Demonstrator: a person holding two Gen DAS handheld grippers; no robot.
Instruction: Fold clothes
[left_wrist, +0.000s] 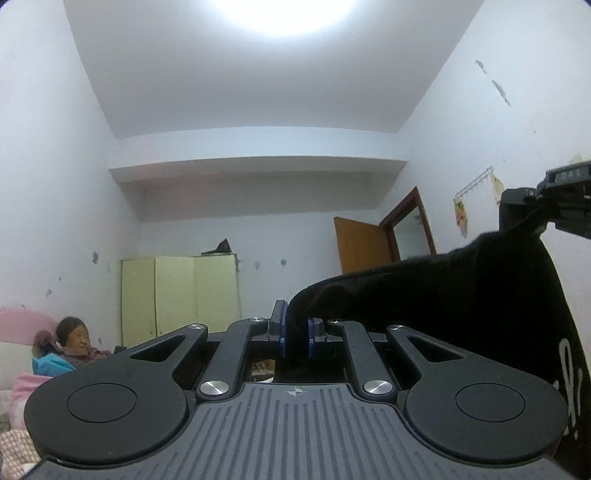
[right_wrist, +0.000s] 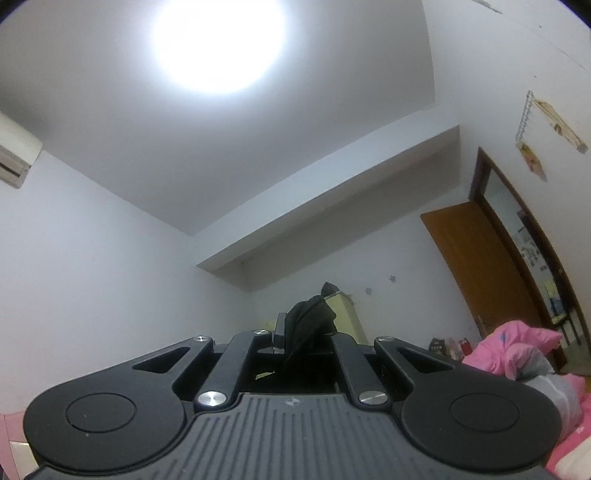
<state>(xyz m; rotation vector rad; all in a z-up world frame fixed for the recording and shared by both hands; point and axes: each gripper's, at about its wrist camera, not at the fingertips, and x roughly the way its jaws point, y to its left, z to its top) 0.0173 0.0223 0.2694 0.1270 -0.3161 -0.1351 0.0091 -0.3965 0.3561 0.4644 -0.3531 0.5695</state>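
A black garment (left_wrist: 461, 295) with white print near its lower right hangs stretched in the air between my two grippers. My left gripper (left_wrist: 295, 328) is shut on one edge of it, pinched between blue pads. In the left wrist view my right gripper (left_wrist: 546, 218) shows at the far right, holding the garment's other end higher up. In the right wrist view my right gripper (right_wrist: 303, 332) is shut on a bunched black fold of the garment (right_wrist: 310, 314). Both cameras point up toward the ceiling, so the rest of the garment is hidden below.
A person (left_wrist: 75, 341) lies on a bed with pink bedding at the lower left. A yellow wardrobe (left_wrist: 181, 295) stands against the far wall. An open brown door (right_wrist: 476, 273) is at the right. A pile of pink clothes (right_wrist: 524, 354) lies at the lower right.
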